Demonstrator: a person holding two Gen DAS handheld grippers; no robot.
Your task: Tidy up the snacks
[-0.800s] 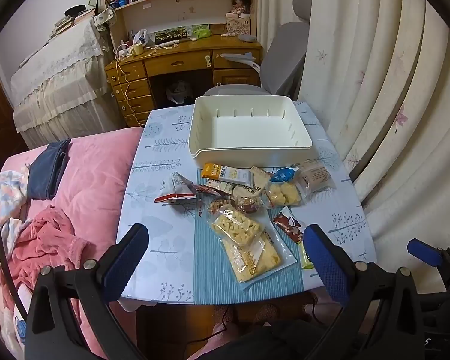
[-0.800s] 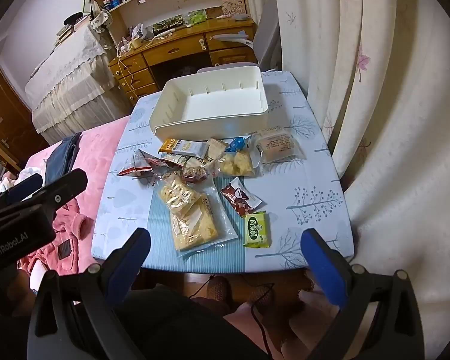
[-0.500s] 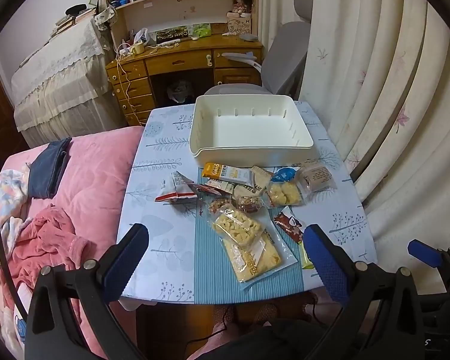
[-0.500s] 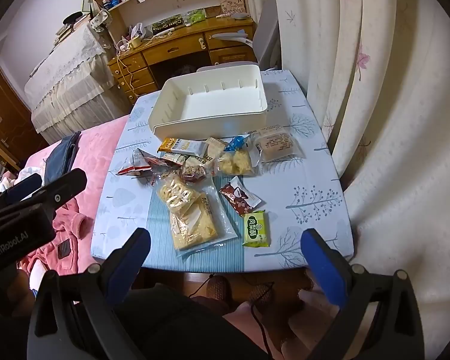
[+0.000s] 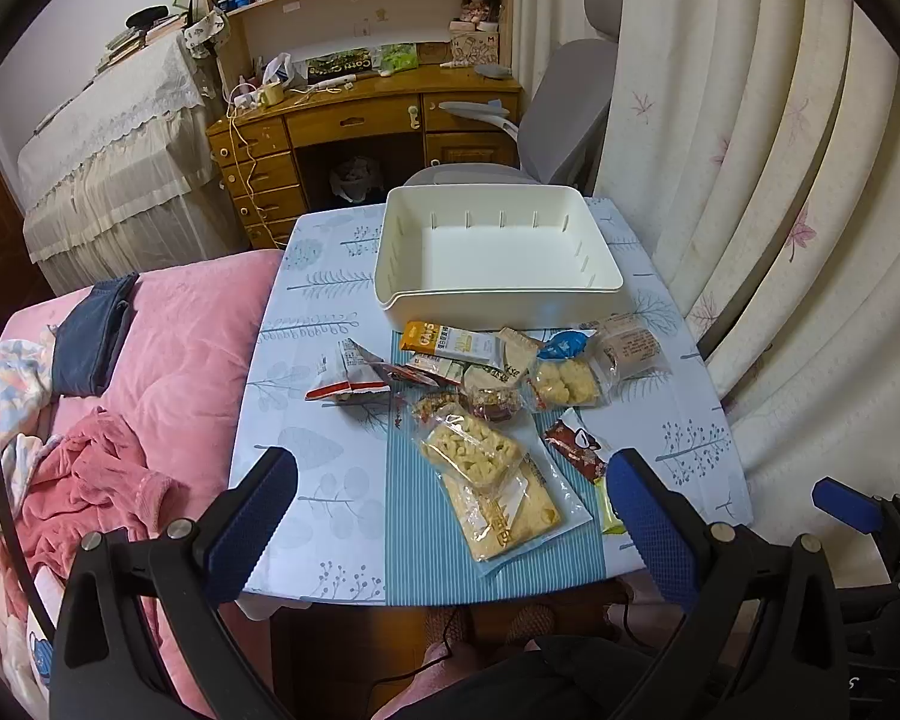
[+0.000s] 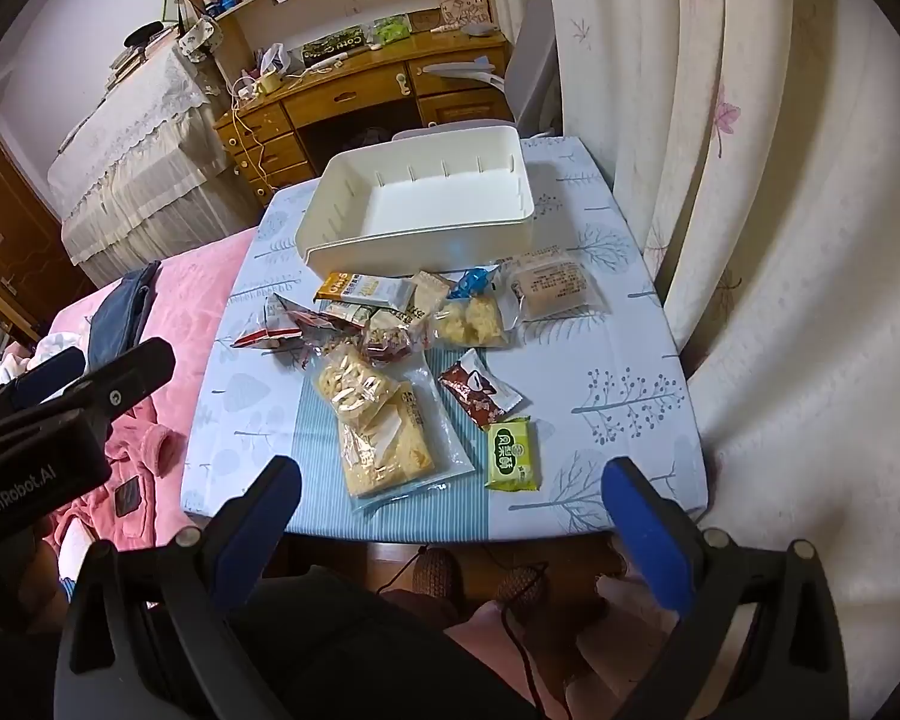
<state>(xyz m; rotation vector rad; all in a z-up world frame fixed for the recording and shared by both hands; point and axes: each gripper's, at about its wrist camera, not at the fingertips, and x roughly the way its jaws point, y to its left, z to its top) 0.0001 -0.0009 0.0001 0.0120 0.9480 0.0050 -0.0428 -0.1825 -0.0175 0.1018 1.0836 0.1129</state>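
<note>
A: Left tongs (image 5: pixel 447 504) spread wide, nothing between them, held above the near edge of the table (image 5: pixel 306 480). Right tongs (image 6: pixel 450 507) likewise gaping, gripping nothing, over the same near edge.

B: And the snacks?

A: Heaped mid-table, on and around a striped blue mat (image 6: pixel 390 516). White bin (image 5: pixel 498 258) at the far end, nothing inside, near wall just beyond the heap.

B: Closest to the bin?

A: Orange bar (image 5: pixel 450 341) just before the bin's wall. Right of that, a blue-topped bag (image 5: pixel 564 375) of pale lumps, then a clear-wrapped cake (image 5: pixel 630 348) nearest the curtain (image 5: pixel 780 180).

B: Left side of the heap?

A: Red-and-white wrapper (image 5: pixel 348 375), lying apart from the mat on the leaf-print cloth. Dark nutty pack (image 5: pixel 492 402) in the middle, partly under others.

B: Nearest the tongs?

A: Bag of puffs (image 6: pixel 354 387) resting on top of a big flat cracker pack (image 6: pixel 390 450). Beside those, a brown pack (image 6: pixel 477 393), and touching its near corner a green pack (image 6: pixel 510 450). Green pack mostly hidden behind a pad in the left view.

B: Around the table?

A: Pink bed (image 5: pixel 168 360) to the left, wooden desk (image 5: pixel 360 120) and grey chair (image 5: pixel 564 114) behind.
</note>
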